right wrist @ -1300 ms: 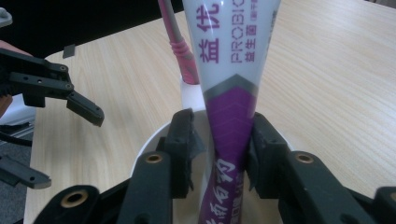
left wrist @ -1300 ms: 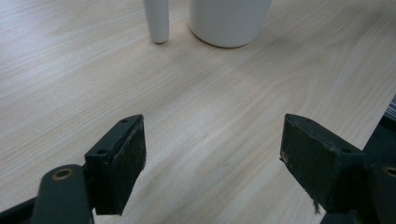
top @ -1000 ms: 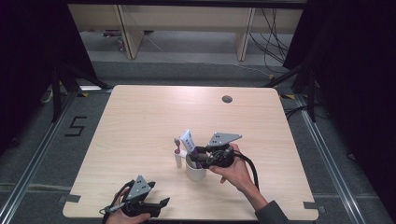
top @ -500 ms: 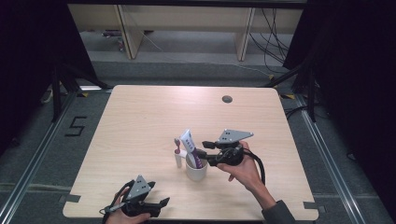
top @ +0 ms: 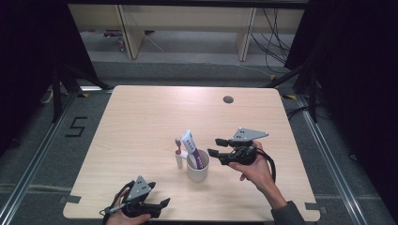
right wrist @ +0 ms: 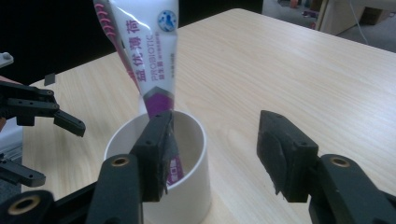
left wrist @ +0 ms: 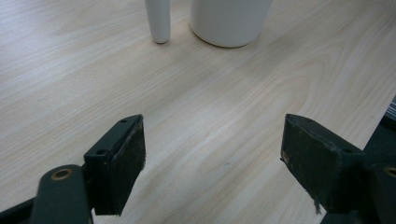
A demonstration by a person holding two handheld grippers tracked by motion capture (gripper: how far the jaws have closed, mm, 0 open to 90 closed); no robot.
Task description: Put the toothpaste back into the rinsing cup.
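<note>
The right gripper (top: pixel 213 146) has just let go of the tube (top: pixel 192 146). A second ago its jaws sat right at the cup (top: pixel 197 168); now they have pulled back to the right and stand just beside the cup, spread apart with nothing between them. They have been opening over that second. In the right gripper view the tube (right wrist: pixel 150 56) stands in the cup (right wrist: pixel 196 140) on its own, nozzle end down, leaning back toward the far-left, with the left jaw in front of the rim and not pressing on anything.

So the tube looks delivered: it rests inside the cup near the middle of the table (top: pixel 141 112), and 1 toothbrush (top: pixel 179 152) stands upright just left of the cup, apart from it as far as I can tell.

The left gripper (top: pixel 159 205) rests at the near edge, jaws wide and empty over bare wood, well apart from the cup; it has not shifted.

My guess is the placing step is over, and the toothbrush is the likely next thing to go in.
</note>
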